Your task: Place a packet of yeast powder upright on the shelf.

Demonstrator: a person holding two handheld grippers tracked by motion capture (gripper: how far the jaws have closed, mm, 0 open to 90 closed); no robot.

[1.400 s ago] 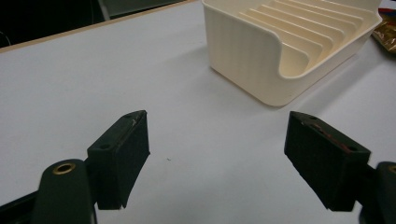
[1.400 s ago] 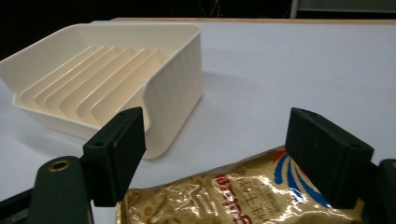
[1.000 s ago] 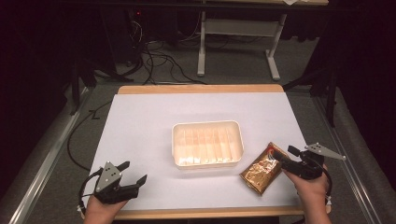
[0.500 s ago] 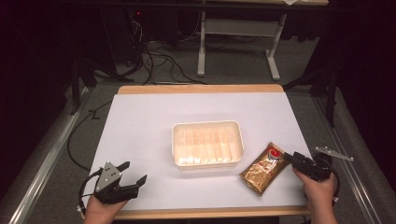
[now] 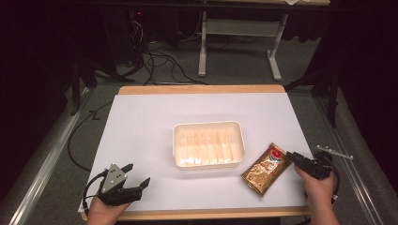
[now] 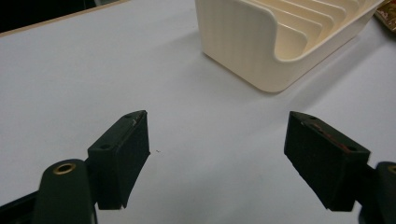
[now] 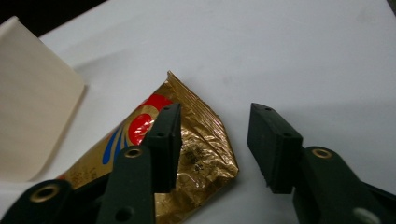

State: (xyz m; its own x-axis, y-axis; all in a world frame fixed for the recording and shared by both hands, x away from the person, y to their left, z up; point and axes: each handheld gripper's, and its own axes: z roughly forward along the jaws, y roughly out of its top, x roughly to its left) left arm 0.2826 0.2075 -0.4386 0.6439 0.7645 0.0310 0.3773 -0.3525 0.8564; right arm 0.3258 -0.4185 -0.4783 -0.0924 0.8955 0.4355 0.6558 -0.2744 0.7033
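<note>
Now that the right gripper has backed off, its fingers parted and empty, the gold packet lies flat near the desk's front right corner, beside the cream tray. Left gripper waits wide open, empty.
</note>
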